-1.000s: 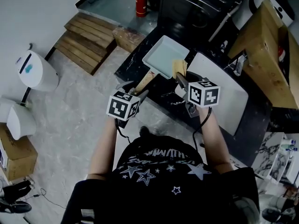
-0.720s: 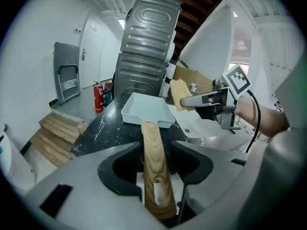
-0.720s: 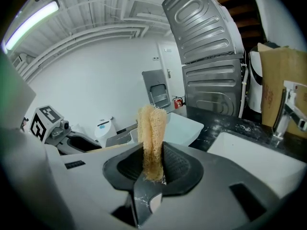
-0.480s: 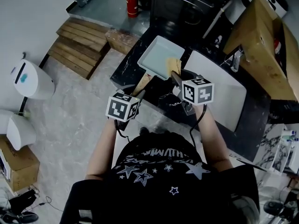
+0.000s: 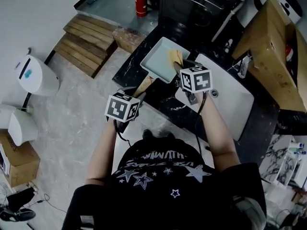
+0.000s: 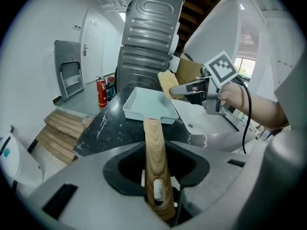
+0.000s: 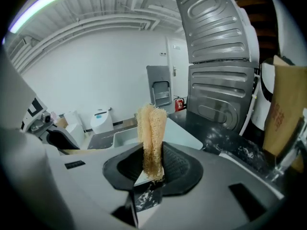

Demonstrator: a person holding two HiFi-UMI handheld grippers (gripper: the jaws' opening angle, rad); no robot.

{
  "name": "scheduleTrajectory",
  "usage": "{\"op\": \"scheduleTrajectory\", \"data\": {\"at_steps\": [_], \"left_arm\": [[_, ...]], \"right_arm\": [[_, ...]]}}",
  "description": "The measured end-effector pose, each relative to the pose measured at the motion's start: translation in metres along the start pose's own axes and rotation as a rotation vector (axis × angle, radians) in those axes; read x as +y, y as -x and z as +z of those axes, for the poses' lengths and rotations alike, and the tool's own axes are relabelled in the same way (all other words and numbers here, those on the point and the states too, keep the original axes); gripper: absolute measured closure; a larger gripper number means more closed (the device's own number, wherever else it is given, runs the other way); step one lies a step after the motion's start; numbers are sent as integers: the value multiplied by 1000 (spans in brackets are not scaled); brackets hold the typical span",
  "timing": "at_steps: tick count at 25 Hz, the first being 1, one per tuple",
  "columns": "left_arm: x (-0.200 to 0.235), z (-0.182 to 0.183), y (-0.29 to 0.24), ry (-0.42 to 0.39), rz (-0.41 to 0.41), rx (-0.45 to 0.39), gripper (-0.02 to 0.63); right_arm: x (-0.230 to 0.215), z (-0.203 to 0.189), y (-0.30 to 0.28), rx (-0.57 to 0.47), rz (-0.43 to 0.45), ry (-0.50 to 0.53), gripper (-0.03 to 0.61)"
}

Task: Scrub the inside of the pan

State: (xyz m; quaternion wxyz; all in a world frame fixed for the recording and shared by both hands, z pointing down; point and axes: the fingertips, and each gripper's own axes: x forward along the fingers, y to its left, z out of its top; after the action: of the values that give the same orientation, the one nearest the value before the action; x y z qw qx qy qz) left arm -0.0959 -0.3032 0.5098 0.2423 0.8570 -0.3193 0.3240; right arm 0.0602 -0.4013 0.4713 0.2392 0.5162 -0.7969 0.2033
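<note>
- From overhead we look steeply down on the left claw and right claw, with the pan just ahead of them.
- We ride close behind the left claw, whose jaws have just been closing on the wooden handle, and face along it to the pan.
- We sit close behind the right claw, facing past its sponge.
- Our overhead and left-claw views share the pan and counter.
</note>
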Motion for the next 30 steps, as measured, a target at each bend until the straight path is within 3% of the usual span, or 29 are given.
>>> {"op": "scheduleTrajectory", "data": {"at_steps": [8, 18, 22, 30], "left_arm": [[1, 1, -1, 6, -9, 18, 477], [1, 0, -1, 8, -30, 44, 477], [1, 0, 0, 13, -42, 46, 477], [1, 0, -2, 13, -52, 48, 477]], "right_arm": [[-24, 18, -54, 138, -111, 244, 491], [-50, 4, -93, 340, -232, 348, 491], [-43, 14, -107, 325, -222, 379, 491], [-43, 14, -124, 408, -240, 514, 494]]}}
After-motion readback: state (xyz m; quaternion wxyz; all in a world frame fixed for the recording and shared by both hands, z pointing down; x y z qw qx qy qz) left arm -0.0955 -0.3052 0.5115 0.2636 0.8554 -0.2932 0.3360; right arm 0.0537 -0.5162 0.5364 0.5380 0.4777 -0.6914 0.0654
